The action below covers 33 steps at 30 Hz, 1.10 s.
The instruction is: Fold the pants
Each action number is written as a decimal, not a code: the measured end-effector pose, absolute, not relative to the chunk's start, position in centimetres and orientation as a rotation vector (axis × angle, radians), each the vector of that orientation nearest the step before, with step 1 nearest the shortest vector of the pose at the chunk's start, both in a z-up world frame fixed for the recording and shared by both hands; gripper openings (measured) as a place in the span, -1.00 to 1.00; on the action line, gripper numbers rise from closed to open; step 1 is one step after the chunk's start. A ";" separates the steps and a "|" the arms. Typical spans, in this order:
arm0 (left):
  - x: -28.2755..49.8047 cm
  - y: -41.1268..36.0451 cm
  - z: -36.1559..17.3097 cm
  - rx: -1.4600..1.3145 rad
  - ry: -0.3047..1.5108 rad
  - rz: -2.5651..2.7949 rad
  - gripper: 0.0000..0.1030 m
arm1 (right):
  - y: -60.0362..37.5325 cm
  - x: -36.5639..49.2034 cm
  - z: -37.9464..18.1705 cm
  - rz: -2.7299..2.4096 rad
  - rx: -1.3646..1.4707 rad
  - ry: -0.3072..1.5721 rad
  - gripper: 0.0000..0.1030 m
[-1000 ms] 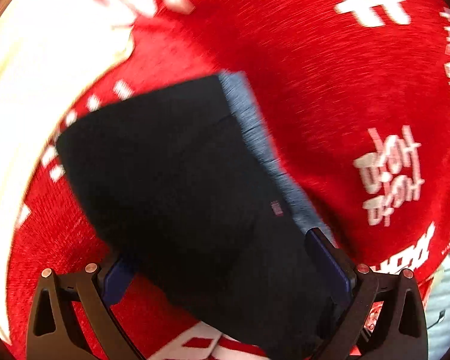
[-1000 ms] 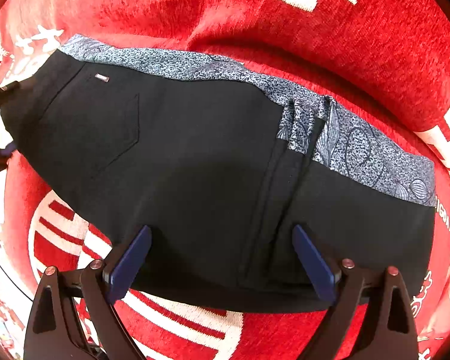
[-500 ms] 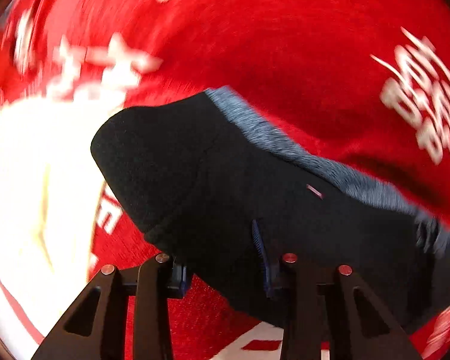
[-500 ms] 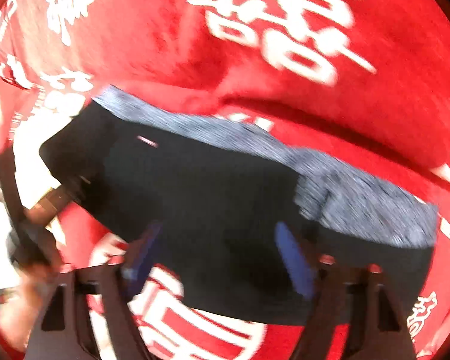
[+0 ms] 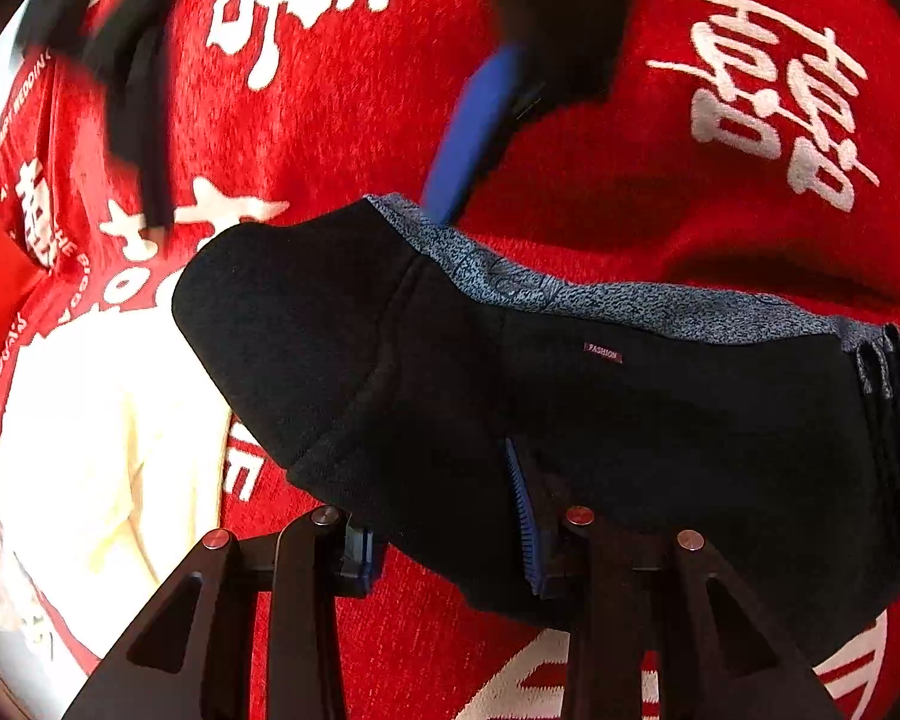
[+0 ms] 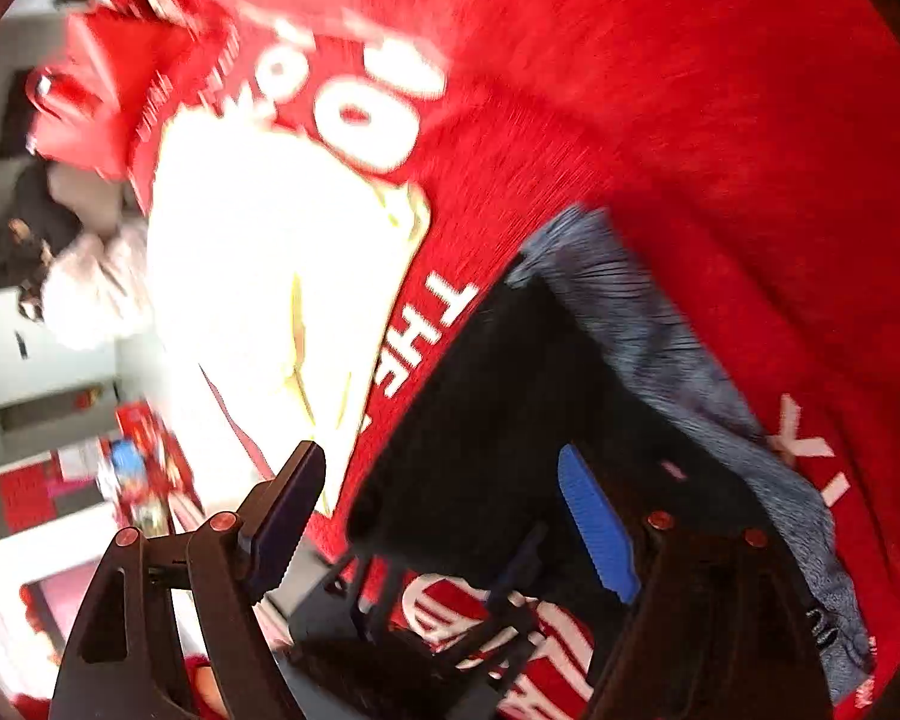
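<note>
**Desk:** Left wrist view?

**Me:** My left hand-held gripper (image 5: 450, 546) is clenched on the near edge of the black pants (image 5: 660, 420), pinning the folded bundle to the red blanket (image 5: 630, 120) so the layers stay stacked.

**Desk:** Right wrist?

**Me:** Blurred. My right hand-held gripper (image 6: 450, 516) hangs released above the pants' end (image 6: 510, 390), free to regrip.

right view: motion-blurred | pants (image 5: 660, 420) cut off at right edge | left fingers (image 5: 525, 516) partly hidden by fabric

left wrist: close, low over pants (image 5: 630, 420) | right wrist: tilted (blurred) — shares them
</note>
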State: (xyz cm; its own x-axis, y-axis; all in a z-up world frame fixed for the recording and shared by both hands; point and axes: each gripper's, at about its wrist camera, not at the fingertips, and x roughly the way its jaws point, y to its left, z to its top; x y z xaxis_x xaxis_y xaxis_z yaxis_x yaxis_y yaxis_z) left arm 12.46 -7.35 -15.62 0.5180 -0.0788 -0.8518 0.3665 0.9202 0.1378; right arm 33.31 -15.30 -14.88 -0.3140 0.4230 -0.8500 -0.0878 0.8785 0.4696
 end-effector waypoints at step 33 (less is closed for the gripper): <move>-2.4 -27.6 -2.9 0.480 0.774 -0.781 -0.30 | -48.7 6.1 -3.5 0.332 0.832 1.154 -0.67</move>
